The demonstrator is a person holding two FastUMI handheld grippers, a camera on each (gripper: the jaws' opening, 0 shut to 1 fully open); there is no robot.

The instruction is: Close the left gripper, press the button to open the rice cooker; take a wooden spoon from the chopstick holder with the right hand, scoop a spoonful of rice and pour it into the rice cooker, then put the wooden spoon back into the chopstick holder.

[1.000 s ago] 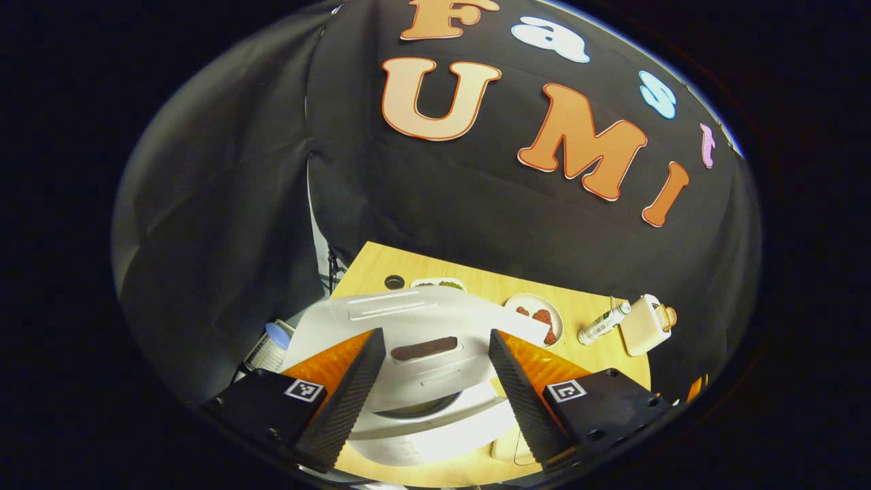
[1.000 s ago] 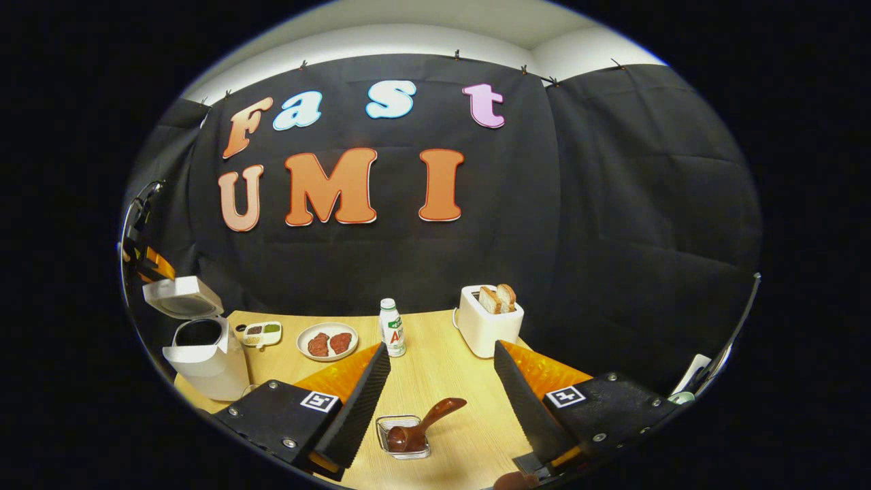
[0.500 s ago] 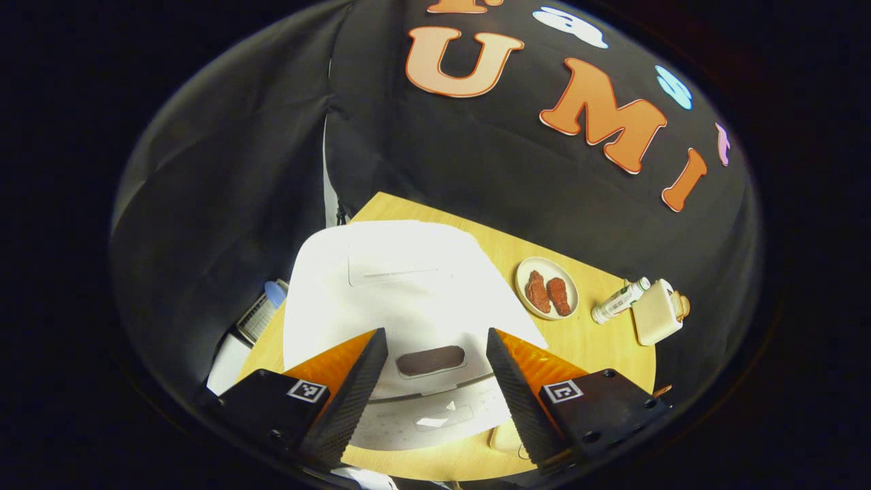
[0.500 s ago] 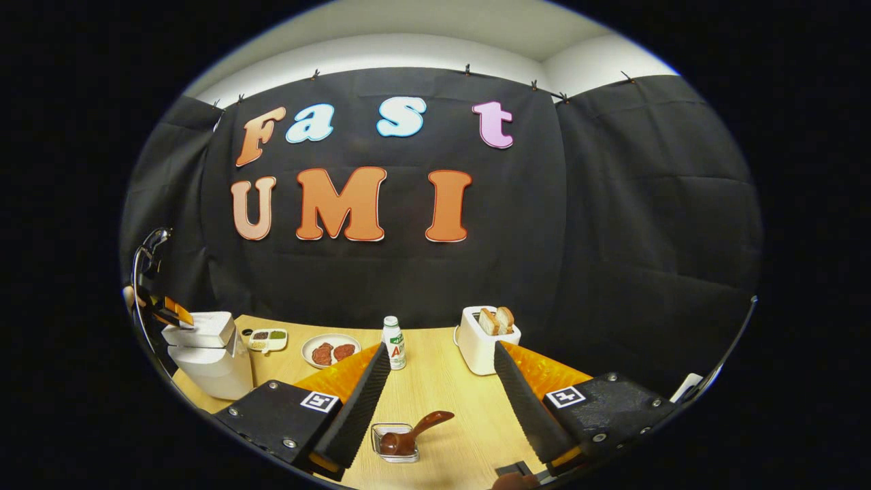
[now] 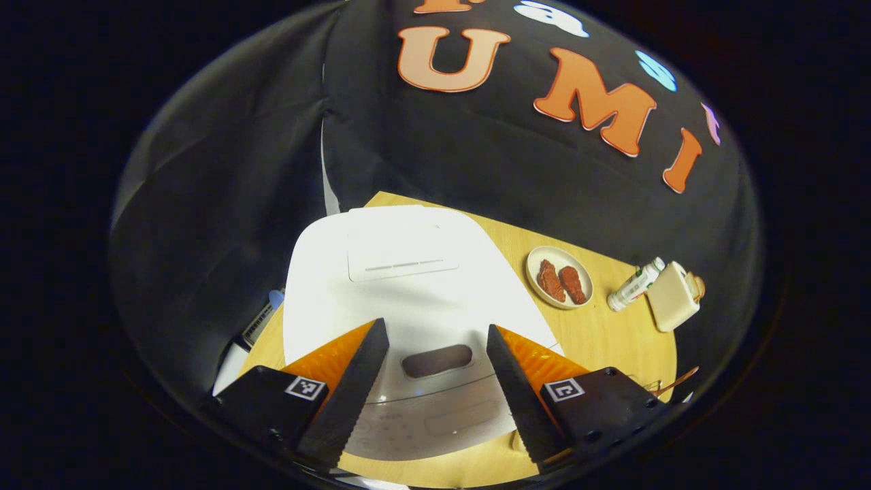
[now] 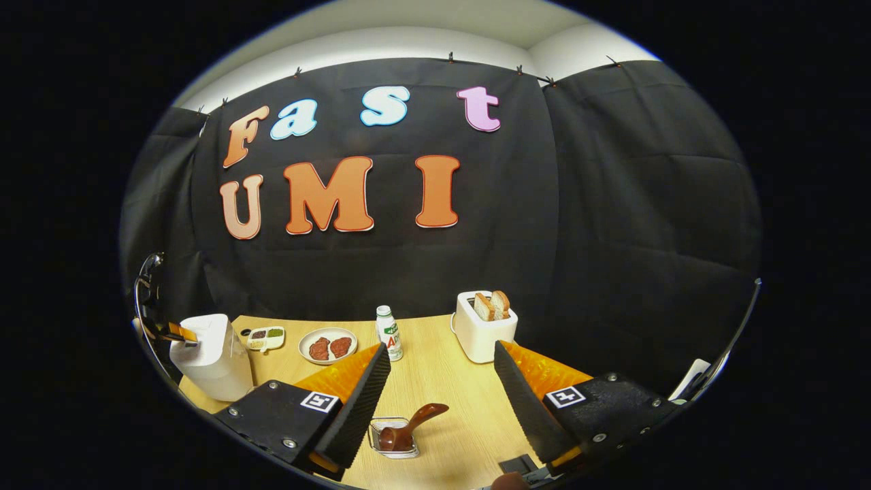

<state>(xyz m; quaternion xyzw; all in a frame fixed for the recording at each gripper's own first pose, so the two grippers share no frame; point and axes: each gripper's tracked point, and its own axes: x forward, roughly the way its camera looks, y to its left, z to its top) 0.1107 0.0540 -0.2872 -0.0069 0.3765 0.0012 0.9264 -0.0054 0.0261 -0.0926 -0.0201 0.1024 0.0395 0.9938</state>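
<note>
The white rice cooker (image 5: 408, 272) sits right under my left gripper (image 5: 434, 328) with its lid down. The gripper is open, and its fingers straddle the dark oval button recess (image 5: 437, 360) at the lid's front. In the right gripper view the cooker (image 6: 207, 361) stands at the table's far left, with the left gripper (image 6: 178, 332) on top of it. The brown wooden spoon (image 6: 415, 422) lies in a small wire chopstick holder (image 6: 395, 439) on the table. My right gripper (image 6: 441, 347) hangs open above and just behind it, holding nothing.
On the wooden table (image 6: 449, 381) stand a plate of meat (image 6: 329, 346), a small two-part sauce dish (image 6: 265, 337), a white bottle (image 6: 389, 332) and a toaster with bread (image 6: 484, 327). The black cloth wall stands close behind them.
The rice cooker's lid has gone from raised to fully down, with my left gripper following it down. My right gripper has stayed open over the spoon, shifting only slightly.
</note>
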